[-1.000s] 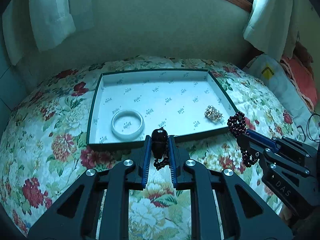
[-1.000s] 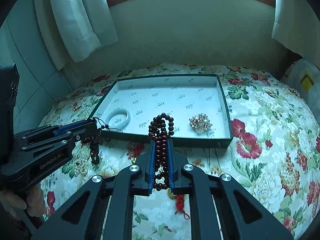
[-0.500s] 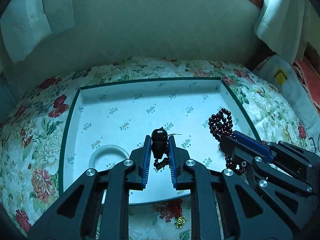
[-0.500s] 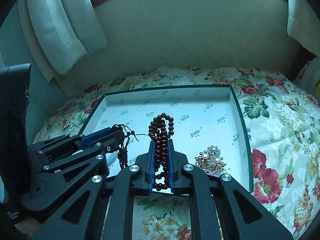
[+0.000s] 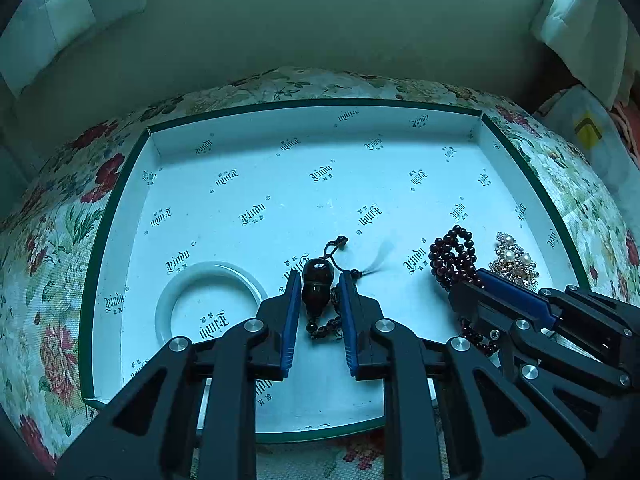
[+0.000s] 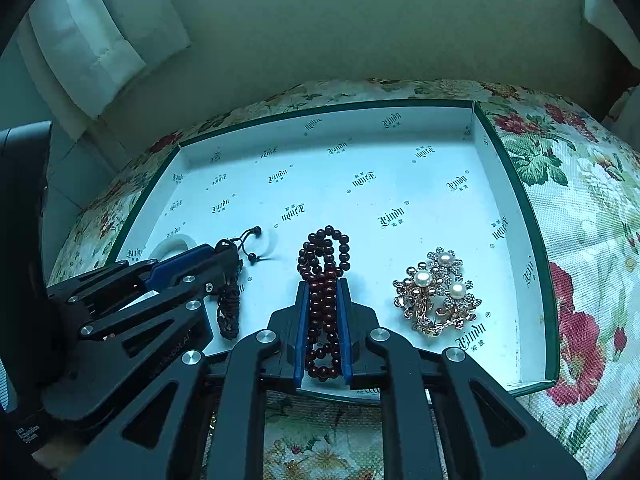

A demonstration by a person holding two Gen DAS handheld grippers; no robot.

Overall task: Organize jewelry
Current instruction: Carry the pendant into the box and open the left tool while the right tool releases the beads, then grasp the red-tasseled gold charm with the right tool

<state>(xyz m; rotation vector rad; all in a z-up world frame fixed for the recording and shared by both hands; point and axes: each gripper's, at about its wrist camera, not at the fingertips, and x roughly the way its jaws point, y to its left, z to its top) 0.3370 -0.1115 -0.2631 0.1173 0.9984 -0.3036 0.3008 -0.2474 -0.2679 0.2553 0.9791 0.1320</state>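
Here's the dark gourd pendant [image 5: 317, 285], sitting between the left gripper [image 5: 319, 300]'s blue pads over the white floor of the tray [image 5: 520, 168]. The jaws are spread: there is a visible gap on each side of the gourd, so nothing is pinched. Its cord loops forward and its short string of dark beads trails back between the pads; whether the pendant fully rests on the tray floor I cannot tell. In the right wrist view the same pendant [image 6: 230, 280] hangs at the tip of the left gripper [image 6: 224, 264], cord and knots draped below.

Over to the red bead bracelet [image 6: 326, 280]: it runs straight down the channel of the right gripper [image 6: 324, 312], jaws pressed in on the strands from both sides, with loops of beads spilling out ahead of the tips. From the left camera, that bracelet [image 5: 454, 258] sticks up off the right gripper [image 5: 464, 292], also over the tray.

Just right of the bracelet lies the gold pearl brooch [image 6: 438, 292], flat on the tray floor, near the right wall. On the far left lies the white bangle [image 5: 208, 300], flat on the floor, partly hidden behind the left gripper in the right view.

The tray, green-edged with printed lining, sits on a floral bedspread [image 6: 580, 208]; pale curtains [image 6: 104, 32] hang behind.
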